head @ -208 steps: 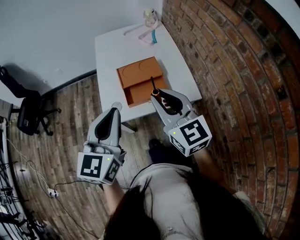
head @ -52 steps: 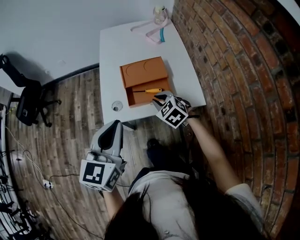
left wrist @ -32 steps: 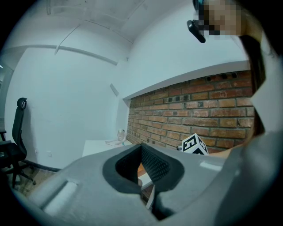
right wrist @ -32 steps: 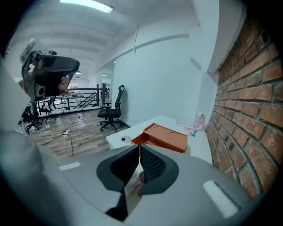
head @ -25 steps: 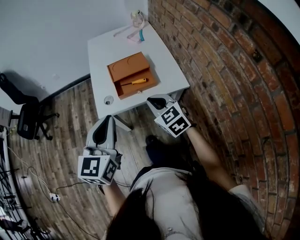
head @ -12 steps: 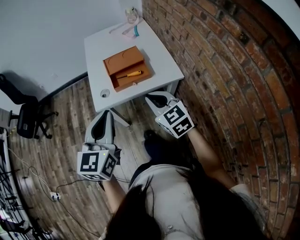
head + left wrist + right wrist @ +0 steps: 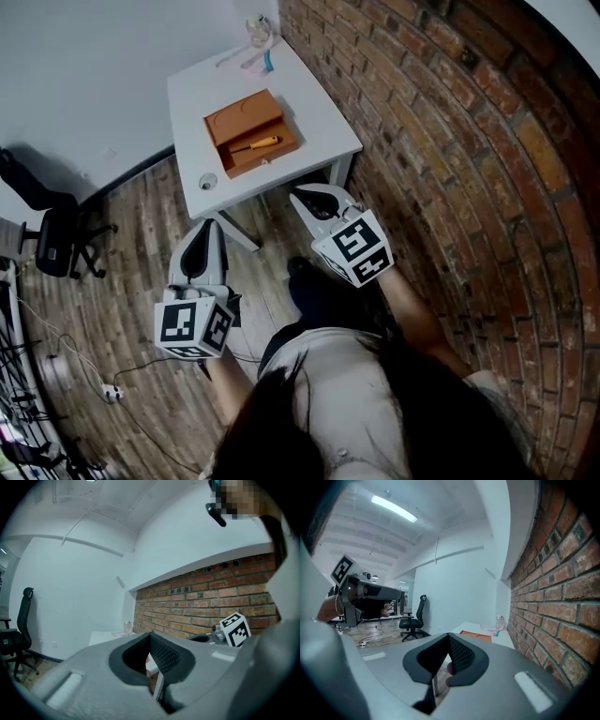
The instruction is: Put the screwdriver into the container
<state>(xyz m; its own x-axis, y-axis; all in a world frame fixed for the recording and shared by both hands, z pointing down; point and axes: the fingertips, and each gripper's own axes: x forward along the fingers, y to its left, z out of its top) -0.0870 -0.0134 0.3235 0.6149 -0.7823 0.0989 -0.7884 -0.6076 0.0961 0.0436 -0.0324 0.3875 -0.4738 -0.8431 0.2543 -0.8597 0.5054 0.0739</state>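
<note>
Screwdriver [image 7: 255, 145] lying in the orange container [image 7: 246, 117] on the white surface [image 7: 319, 122], with both grippers held well away from it.
From the head view, the left gripper [image 7: 202, 229] and right gripper [image 7: 303, 196] hang over the wooden floor [image 7: 131, 244], short of the surface's near edge. Each gripper's own view shows its jaws pressed together with nothing between them. The right gripper view catches only the container's orange edge, not the screwdriver; the left gripper view shows the right gripper's marker cube [image 7: 236, 629].
</note>
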